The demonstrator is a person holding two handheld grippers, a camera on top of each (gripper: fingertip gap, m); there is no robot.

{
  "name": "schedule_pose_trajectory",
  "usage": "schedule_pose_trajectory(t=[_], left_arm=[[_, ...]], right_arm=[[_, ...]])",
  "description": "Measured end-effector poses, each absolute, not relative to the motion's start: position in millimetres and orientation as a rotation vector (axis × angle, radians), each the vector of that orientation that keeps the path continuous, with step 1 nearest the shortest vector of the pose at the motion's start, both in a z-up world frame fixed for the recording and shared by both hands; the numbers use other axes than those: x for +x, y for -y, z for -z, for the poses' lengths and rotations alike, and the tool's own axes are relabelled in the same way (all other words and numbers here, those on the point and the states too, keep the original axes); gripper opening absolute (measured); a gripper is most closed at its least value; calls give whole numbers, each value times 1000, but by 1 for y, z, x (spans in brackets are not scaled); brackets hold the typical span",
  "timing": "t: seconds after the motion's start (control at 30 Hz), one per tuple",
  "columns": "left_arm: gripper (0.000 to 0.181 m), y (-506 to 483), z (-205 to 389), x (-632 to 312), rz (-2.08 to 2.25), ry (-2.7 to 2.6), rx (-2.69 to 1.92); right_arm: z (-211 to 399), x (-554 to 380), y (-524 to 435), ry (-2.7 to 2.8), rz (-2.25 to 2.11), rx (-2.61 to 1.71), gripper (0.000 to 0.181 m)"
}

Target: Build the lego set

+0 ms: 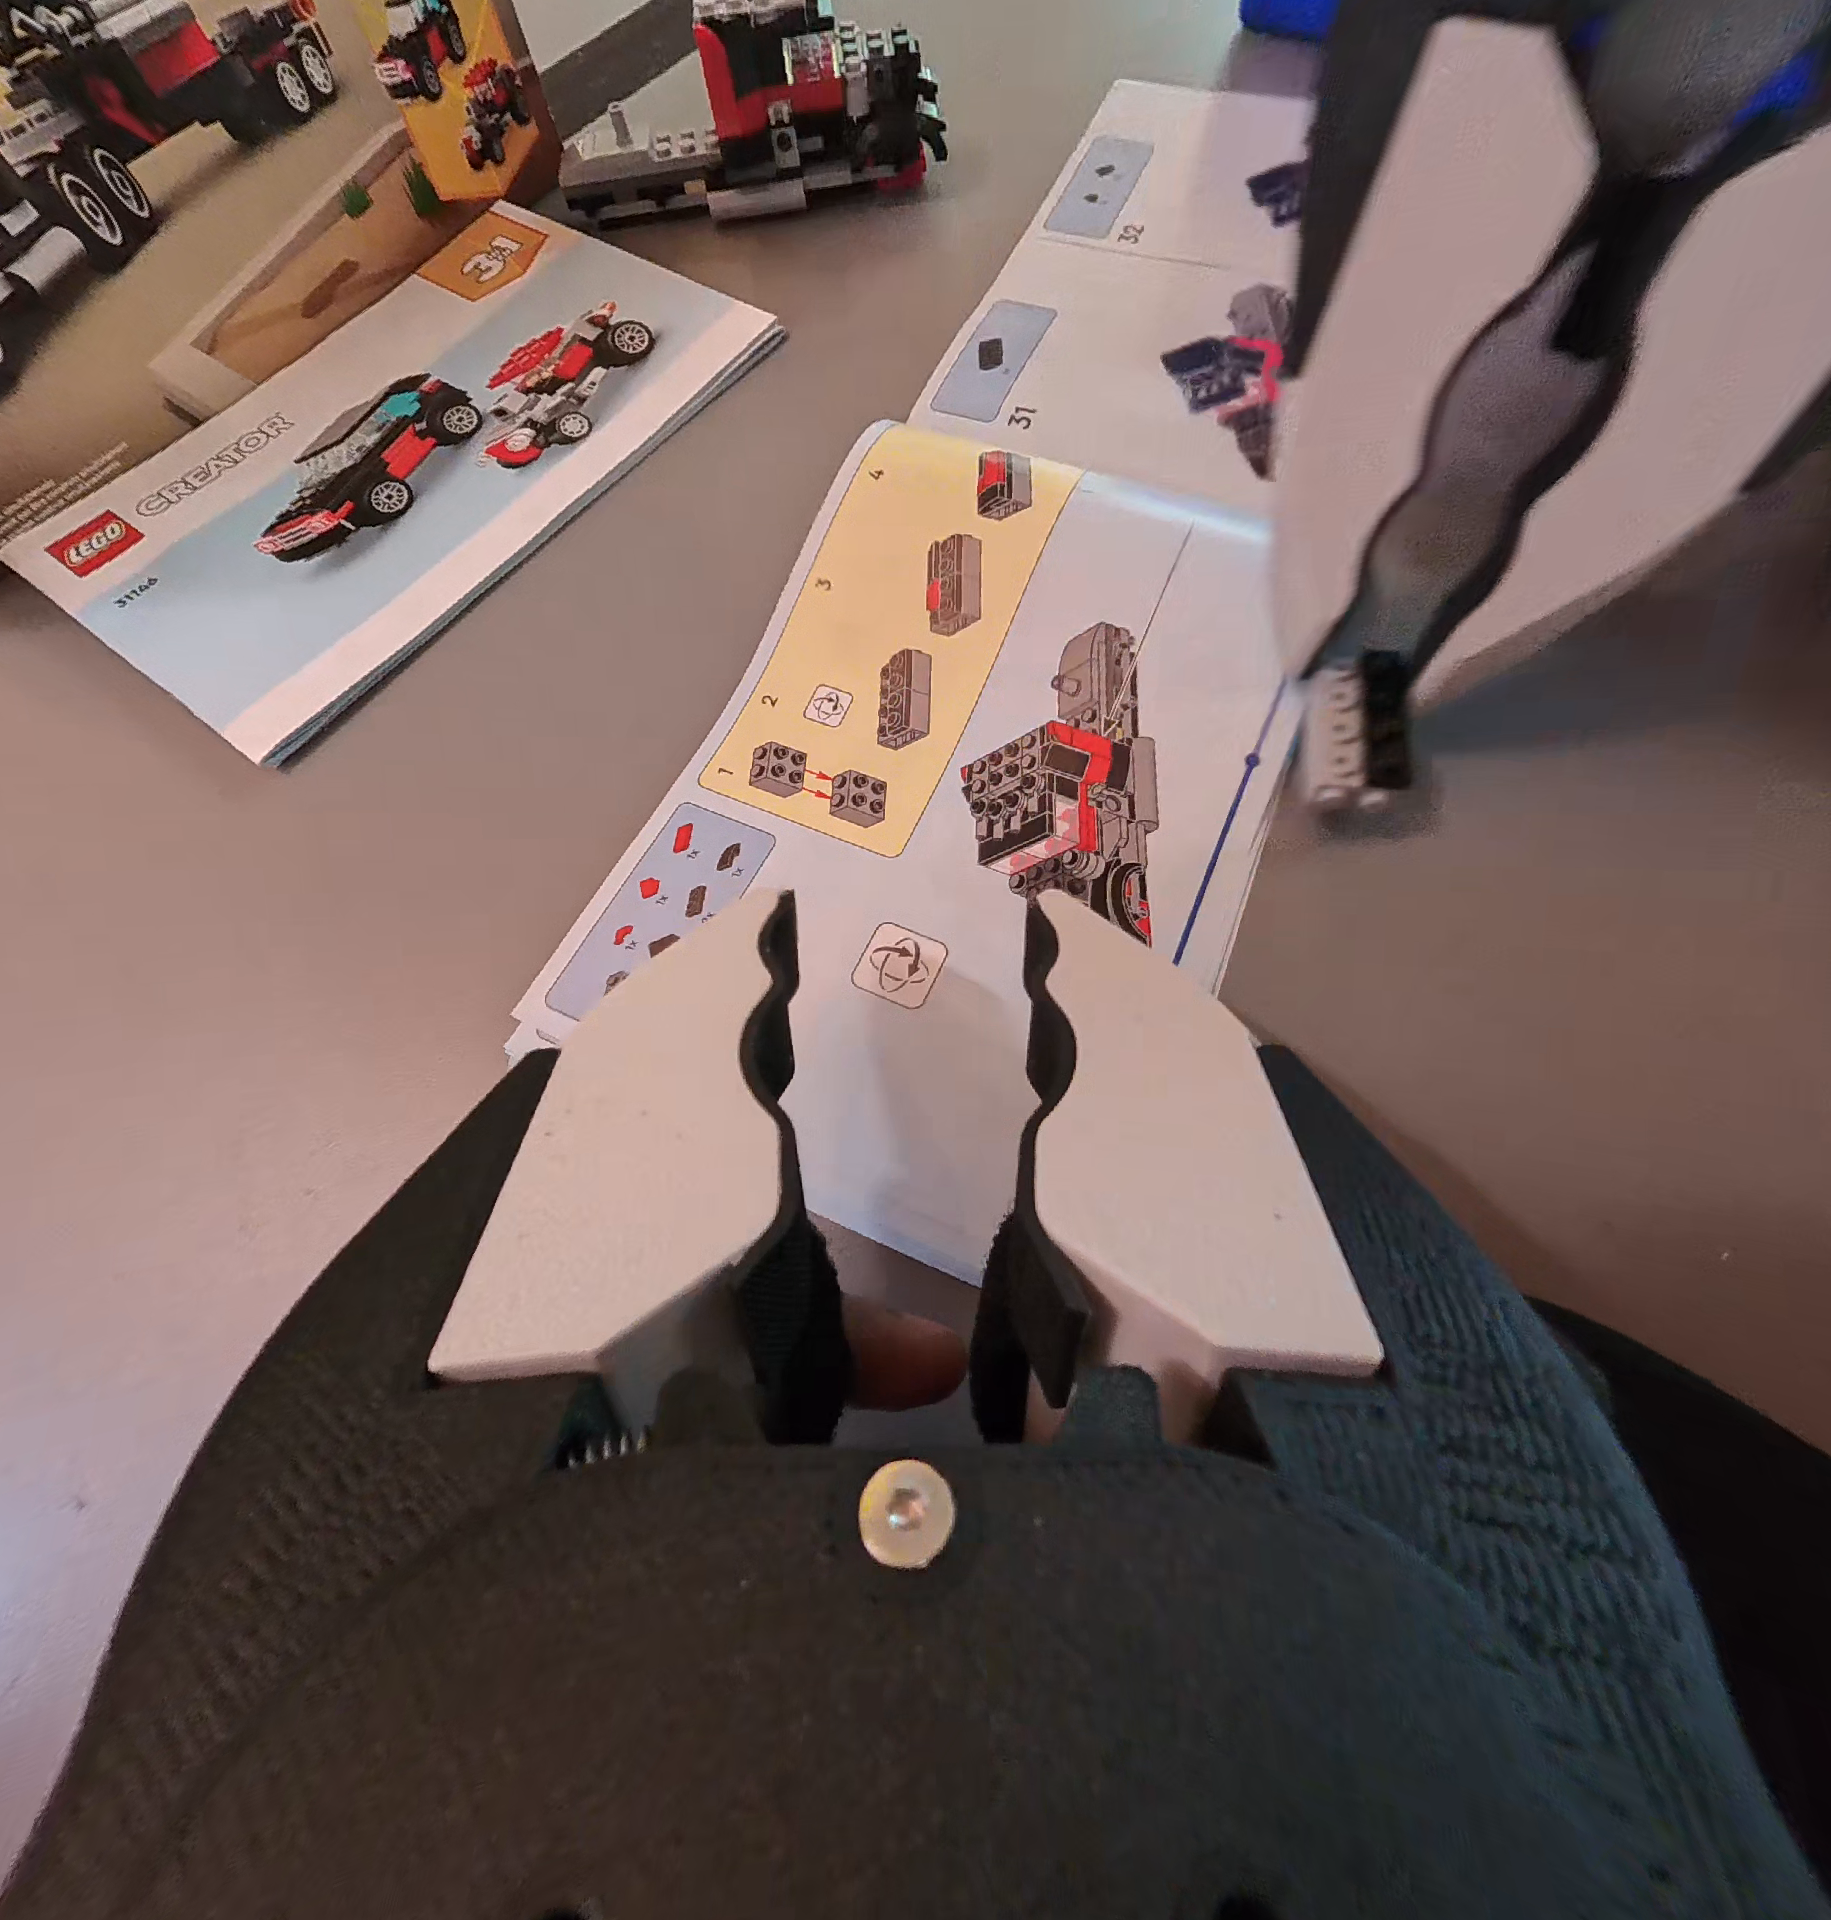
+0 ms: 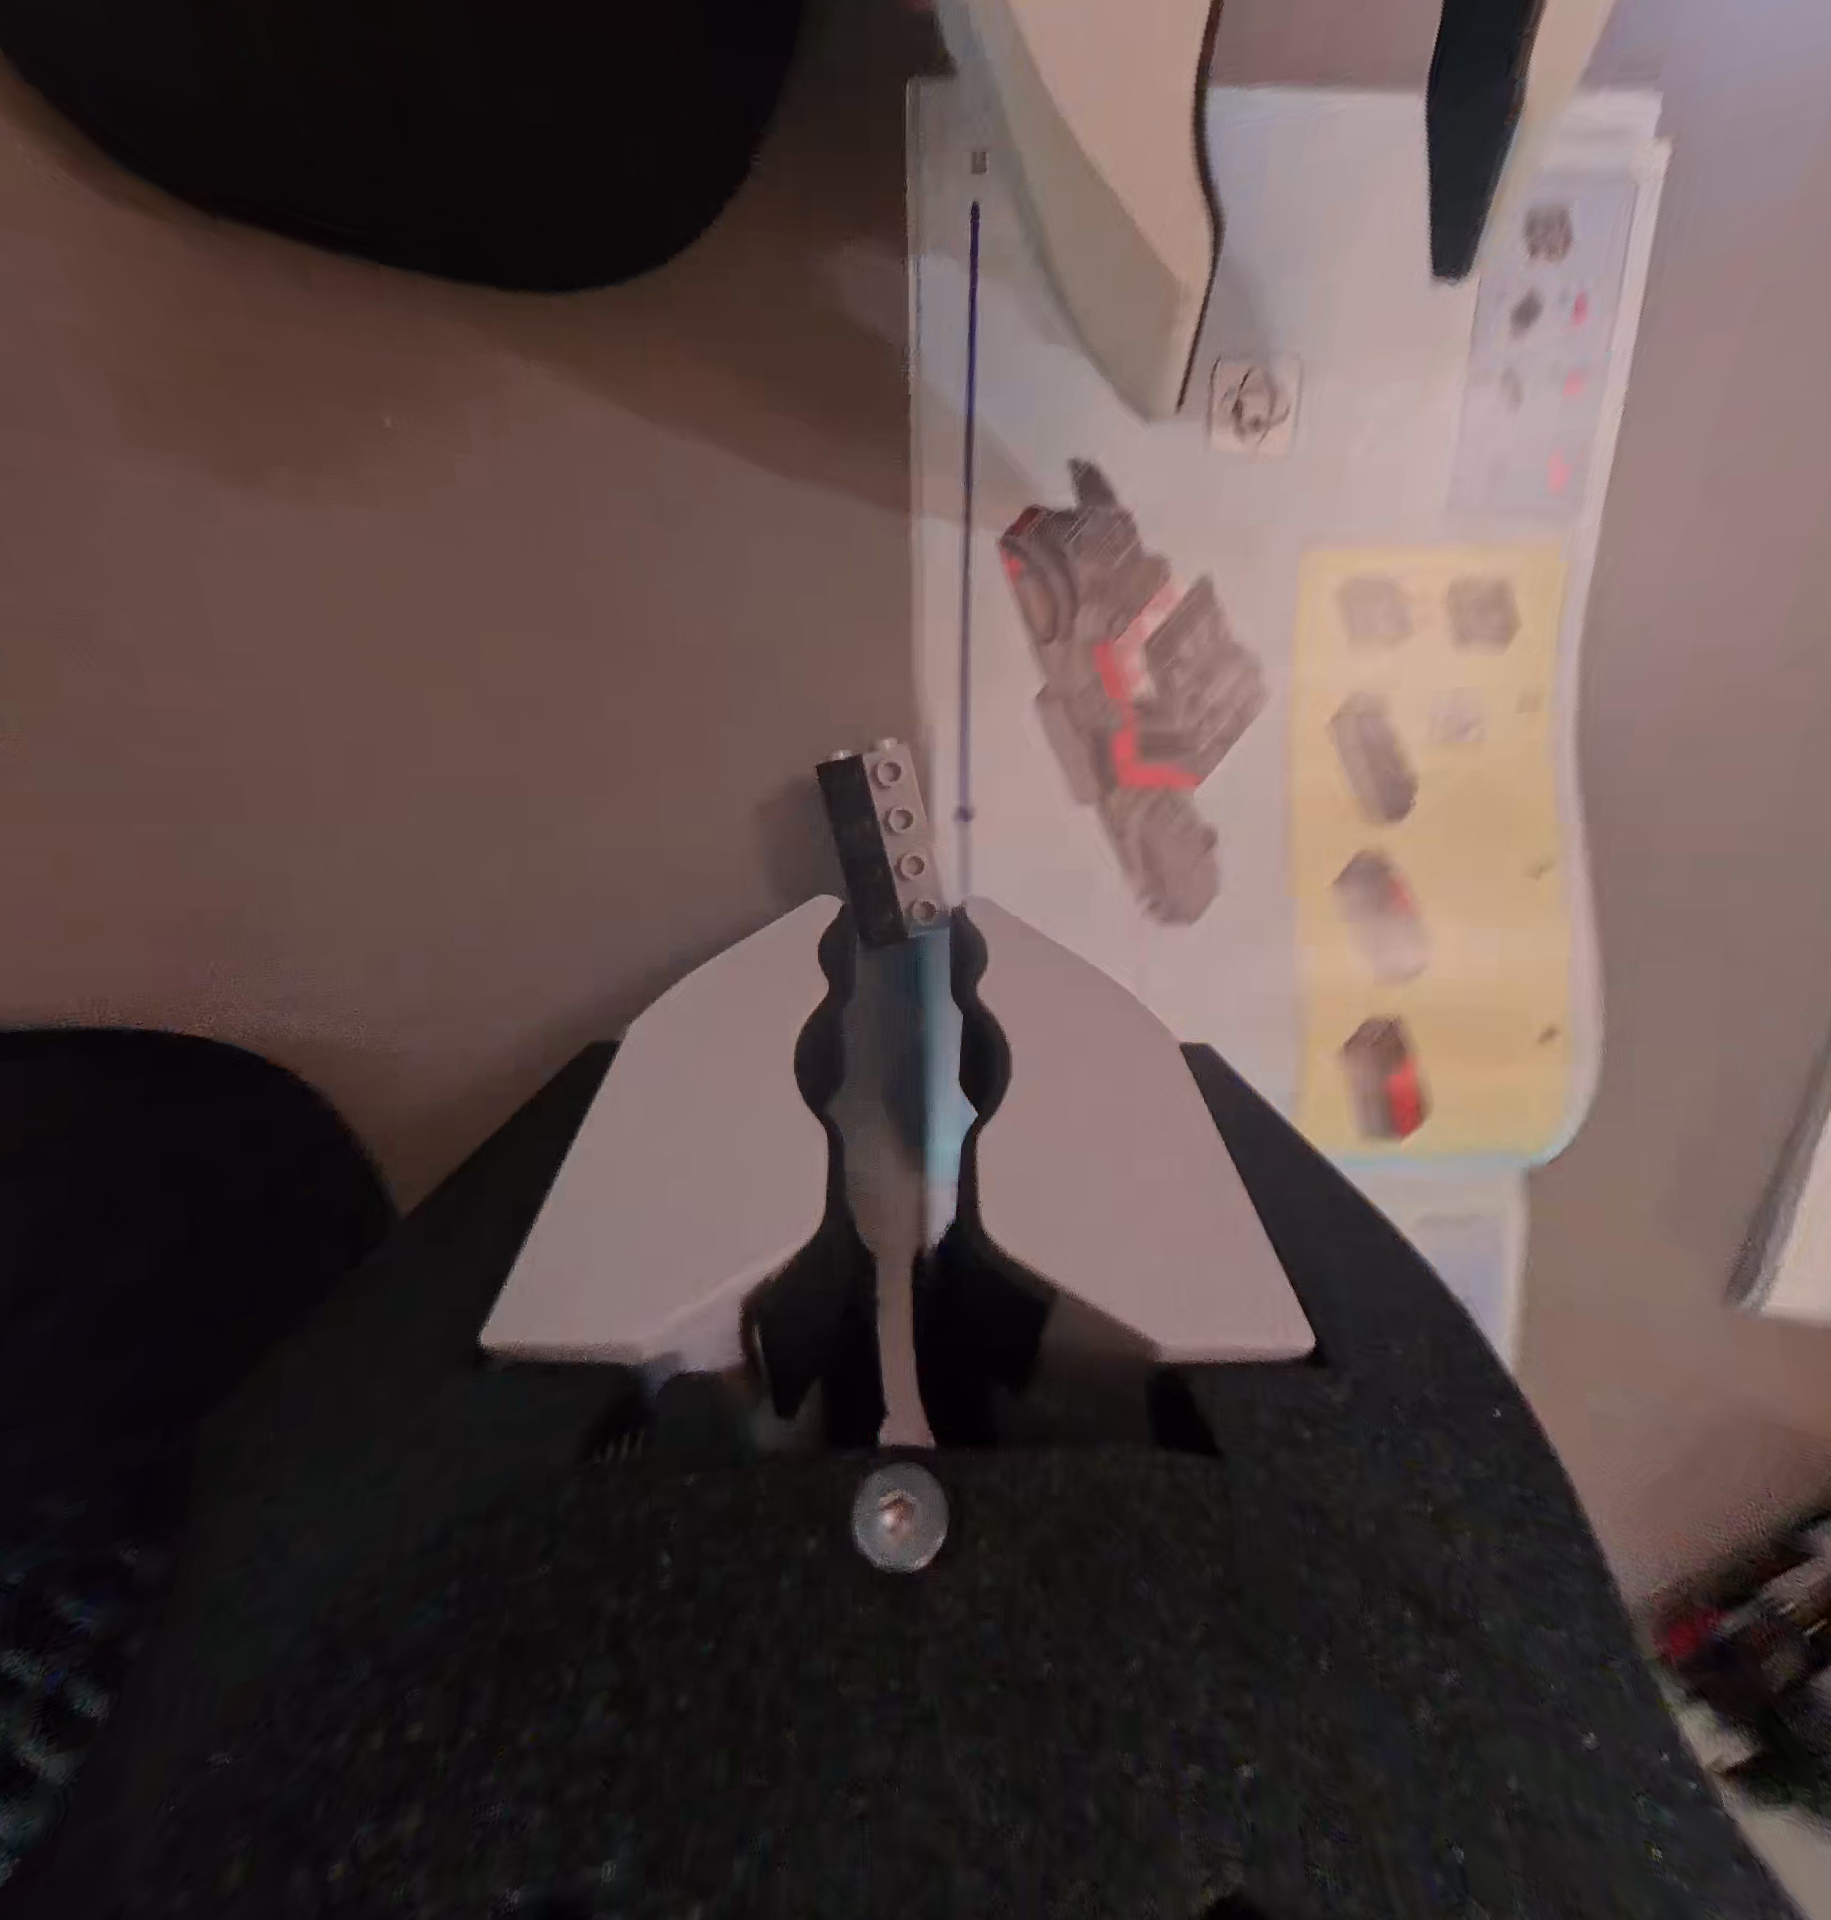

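**Right wrist view: brick pinched, left gripper empty**

Right wrist view showed the right gripper (image 2: 906, 914) pinching a small brick stack (image 2: 883, 847) at its very tips. The stack, black on one side and grey with studs on the other, stuck out forward past the fingertips, tilted a little to the left. Just ahead and to the right of it lay the open manual (image 2: 1098, 436) on the grey table (image 2: 475, 571), blurred in this picture. The left gripper's fingers (image 2: 1108, 208) showed at the top edge, over the manual. A blurred heap of loose pieces (image 2: 1763, 1652) sat low at the right edge.

From the left wrist view, the left gripper (image 1: 906, 914) hung with its fingers wide apart and nothing between them, above the near end of the manual (image 1: 890, 623). The right gripper (image 1: 1358, 717) came in from the upper right, with the stack (image 1: 1358, 732) at its tips, just off the manual's right edge and above the table (image 1: 267, 1039). Farther ahead and to the left lay a closed booklet (image 1: 391, 488), beyond it the box (image 1: 111, 135), and straight ahead the half-built red and black model (image 1: 776, 114)
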State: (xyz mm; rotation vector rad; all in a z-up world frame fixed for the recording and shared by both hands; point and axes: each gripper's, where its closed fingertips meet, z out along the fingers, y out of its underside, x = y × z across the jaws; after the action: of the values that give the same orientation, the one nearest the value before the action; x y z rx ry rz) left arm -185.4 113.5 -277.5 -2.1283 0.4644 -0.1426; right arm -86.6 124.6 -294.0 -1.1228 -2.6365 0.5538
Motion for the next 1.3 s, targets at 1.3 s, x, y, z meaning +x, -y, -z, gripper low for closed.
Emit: schedule_pose_trajectory(t=[1.3], left_arm=[[42, -111, 289, -174, 142, -574, -2169]], right_arm=[[302, -97, -175, 1895, -677, -1635, 3]])
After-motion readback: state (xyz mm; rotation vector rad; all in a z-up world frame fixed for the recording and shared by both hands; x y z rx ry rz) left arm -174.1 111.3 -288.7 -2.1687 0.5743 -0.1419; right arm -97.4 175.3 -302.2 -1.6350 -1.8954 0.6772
